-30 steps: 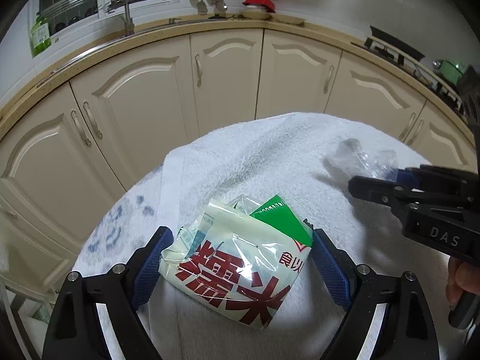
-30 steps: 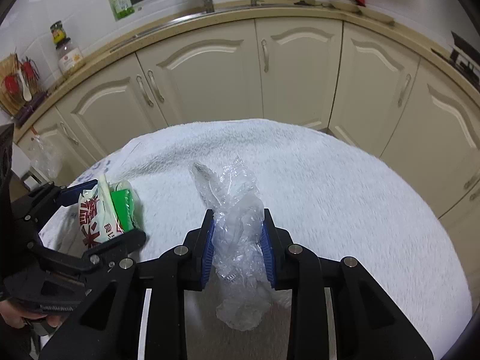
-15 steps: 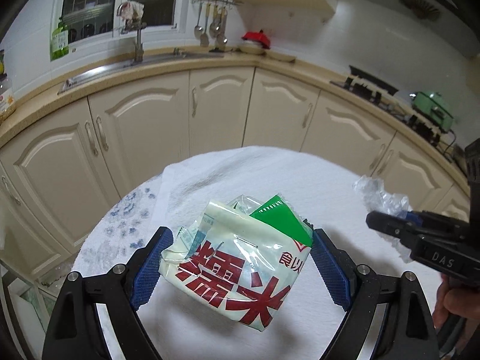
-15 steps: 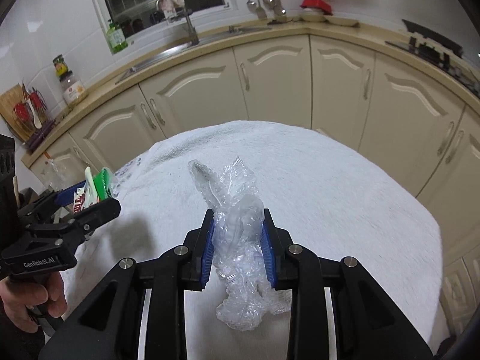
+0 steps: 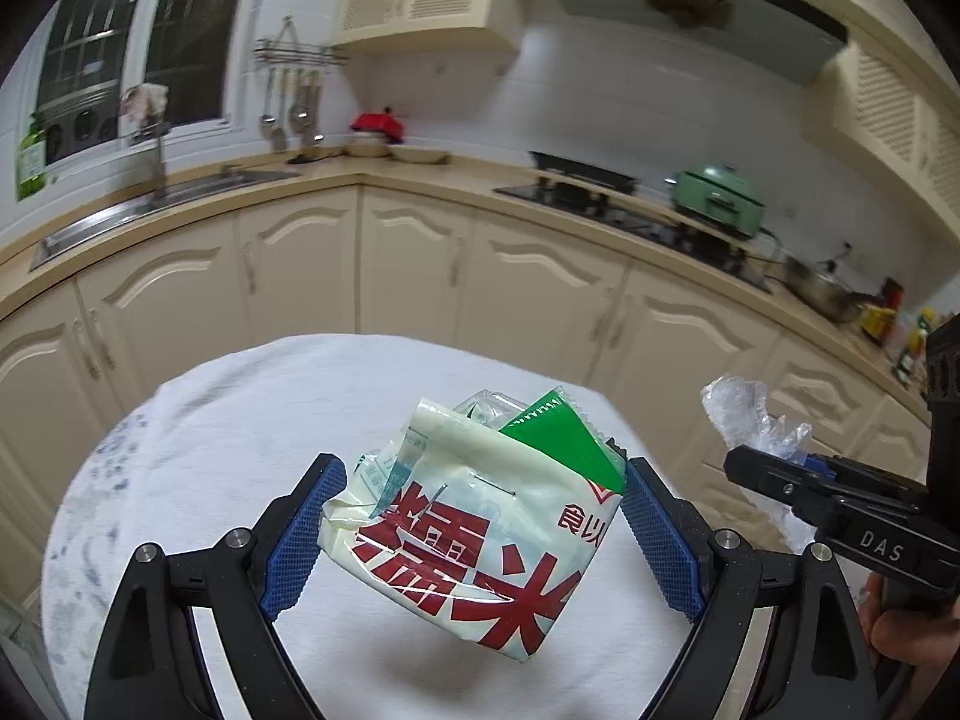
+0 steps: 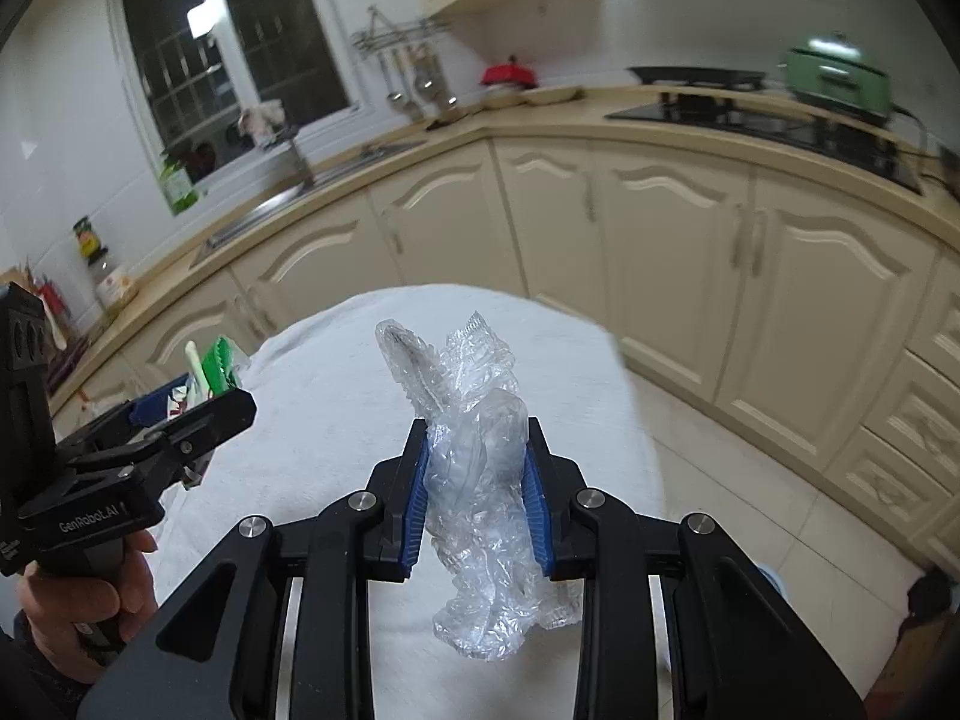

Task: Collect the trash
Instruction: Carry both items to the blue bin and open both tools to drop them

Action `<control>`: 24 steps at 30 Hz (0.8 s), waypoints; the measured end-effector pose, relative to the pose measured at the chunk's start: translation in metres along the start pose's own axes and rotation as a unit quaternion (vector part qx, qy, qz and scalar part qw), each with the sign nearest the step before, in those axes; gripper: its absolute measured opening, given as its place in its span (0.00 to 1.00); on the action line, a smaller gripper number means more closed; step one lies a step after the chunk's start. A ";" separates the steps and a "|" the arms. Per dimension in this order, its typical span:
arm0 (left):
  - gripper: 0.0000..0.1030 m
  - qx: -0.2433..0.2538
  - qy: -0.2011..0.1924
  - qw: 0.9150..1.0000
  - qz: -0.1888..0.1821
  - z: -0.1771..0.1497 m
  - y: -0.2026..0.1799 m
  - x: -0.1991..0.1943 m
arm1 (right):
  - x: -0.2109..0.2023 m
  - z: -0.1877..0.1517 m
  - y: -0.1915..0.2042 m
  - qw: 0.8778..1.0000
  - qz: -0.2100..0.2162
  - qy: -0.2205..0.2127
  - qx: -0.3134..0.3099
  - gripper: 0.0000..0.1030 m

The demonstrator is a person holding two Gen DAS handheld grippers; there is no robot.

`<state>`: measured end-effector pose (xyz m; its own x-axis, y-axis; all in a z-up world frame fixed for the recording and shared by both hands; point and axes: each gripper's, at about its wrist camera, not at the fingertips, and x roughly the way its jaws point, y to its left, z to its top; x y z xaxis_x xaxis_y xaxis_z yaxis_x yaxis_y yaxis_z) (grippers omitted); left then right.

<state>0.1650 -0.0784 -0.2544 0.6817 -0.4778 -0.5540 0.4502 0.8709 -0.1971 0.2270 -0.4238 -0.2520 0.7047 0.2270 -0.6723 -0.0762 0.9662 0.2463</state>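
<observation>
Kitchen background: cream cabinets (image 5: 540, 300), sink under the window, stove on the right, and a round table with a white towel (image 5: 240, 420) below both grippers.

Rice bag (image 5: 474, 540), cream with red characters and a green wrapper (image 5: 558, 438) stuffed in its top, sits clamped between the pads of the left gripper (image 5: 474, 534), jaws wide because the bag is bulky. It hangs clear of the towel, shadow beneath it. Crumpled clear plastic (image 6: 480, 480) is pinched tight in the right gripper (image 6: 477, 480), jaws nearly closed on it, loose ends sticking out ahead of and behind the pads.

Change from a second ago: both pieces were low over the towel, cabinets filling the view; now both grippers are raised and tilted up, so the counter, stove and range hood show, and the table looks smaller underneath. Right gripper stays off to the right of the left one, well apart.

Meaning: pickup looks done for both items, table looks cleared of trash. Next step is probably carrying them to a bin; none is visible in either view.
</observation>
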 end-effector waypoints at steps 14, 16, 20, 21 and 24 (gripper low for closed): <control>0.85 0.075 0.014 0.991 -0.109 0.005 -0.122 0.009 | -0.114 -0.050 -0.136 0.986 -0.121 -0.053 0.105 0.28; 0.85 0.084 0.019 0.989 -0.120 0.008 -0.136 0.017 | -0.124 -0.058 -0.156 0.982 -0.136 -0.054 0.119 0.28; 0.85 0.101 0.041 0.984 -0.140 0.015 -0.170 0.053 | -0.133 -0.071 -0.191 0.975 -0.158 -0.050 0.150 0.28; 0.85 0.104 0.050 0.983 -0.145 0.015 -0.179 0.063 | -0.133 -0.075 -0.201 0.973 -0.161 -0.049 0.160 0.28; 0.85 0.120 0.074 0.978 -0.151 0.014 -0.204 0.096 | -0.128 -0.086 -0.228 0.967 -0.173 -0.039 0.184 0.28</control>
<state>0.1464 -0.3039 -0.2557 0.4135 -0.6724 -0.6140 0.7536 0.6312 -0.1838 0.0934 -0.6626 -0.2821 0.6951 -0.1250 -0.7079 0.4186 0.8709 0.2574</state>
